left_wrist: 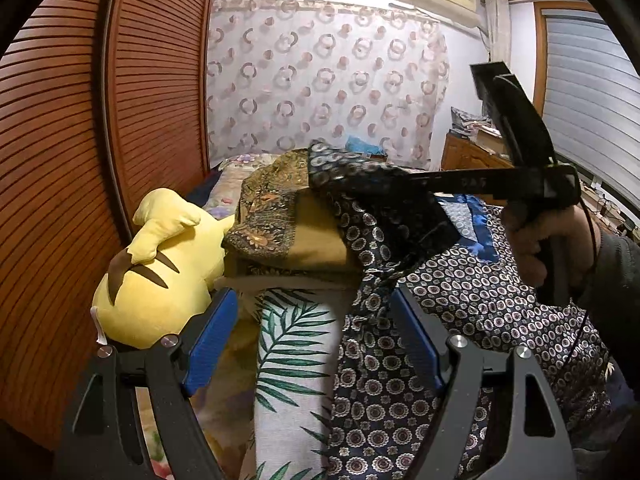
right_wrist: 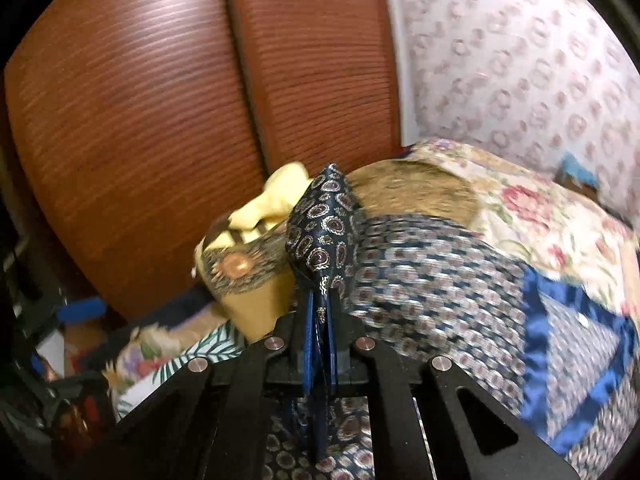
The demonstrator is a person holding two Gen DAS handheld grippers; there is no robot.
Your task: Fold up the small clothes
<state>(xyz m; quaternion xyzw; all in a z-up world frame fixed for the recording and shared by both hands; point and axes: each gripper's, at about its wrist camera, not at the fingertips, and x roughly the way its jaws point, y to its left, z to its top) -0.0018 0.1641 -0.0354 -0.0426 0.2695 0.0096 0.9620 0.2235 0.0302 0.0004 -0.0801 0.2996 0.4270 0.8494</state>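
In the left wrist view, the left gripper [left_wrist: 312, 332] stands with its blue pads spread wide and gripping nothing, over a leaf-print sheet [left_wrist: 288, 360]. The navy patterned garment [left_wrist: 460, 300] drapes across the bed beside a folded ochre cloth [left_wrist: 280, 224] and a yellow plush toy [left_wrist: 160, 276]. In the right wrist view, the right gripper [right_wrist: 320, 320] is clamped on a bunched fold of that garment [right_wrist: 322, 228], lifted above the spread fabric.
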